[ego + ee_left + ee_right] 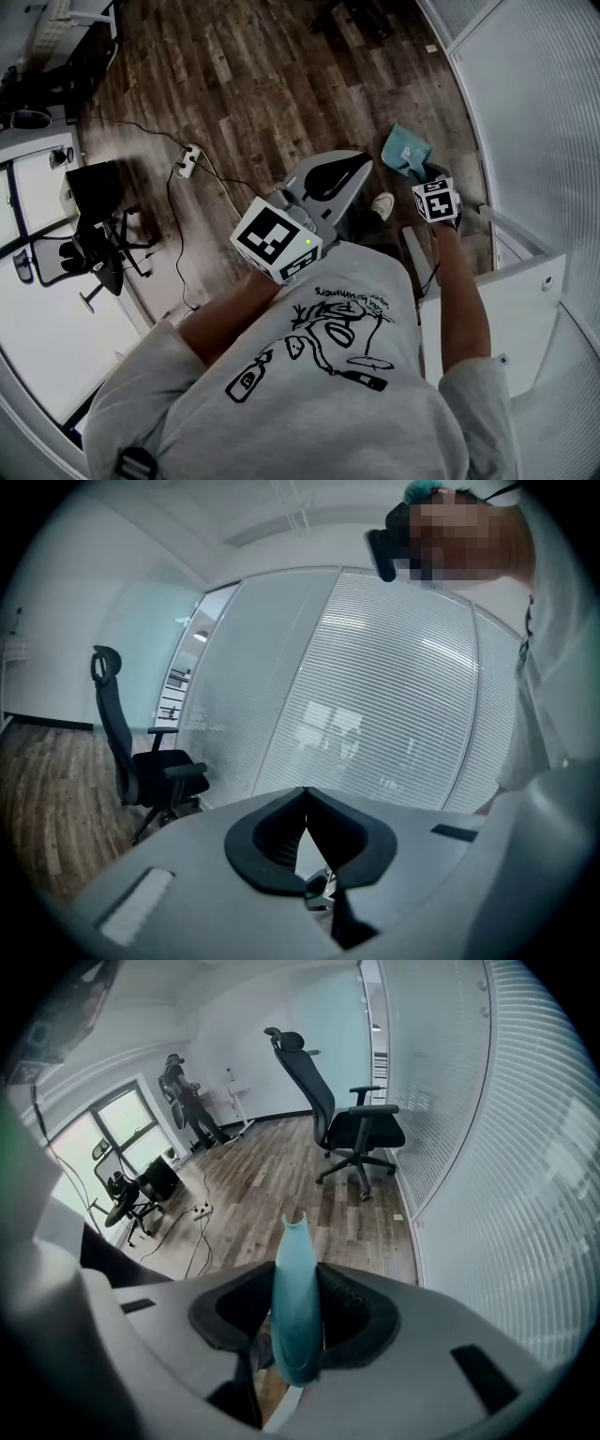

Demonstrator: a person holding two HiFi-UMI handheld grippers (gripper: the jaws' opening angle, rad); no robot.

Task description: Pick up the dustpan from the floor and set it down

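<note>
The teal dustpan hangs above the wooden floor by the glass wall, with my right gripper shut on its handle. In the right gripper view the teal handle stands upright between the black pads, and the right gripper points steeply down at the floor. My left gripper is held out in front of the person's chest, left of the dustpan and apart from it. In the left gripper view the left gripper is shut, its tips meeting with nothing between them.
A glass partition with blinds runs along the right. A white shoe stands below the dustpan. A power strip with cable lies on the floor at left, near a black chair. An office chair stands by the partition.
</note>
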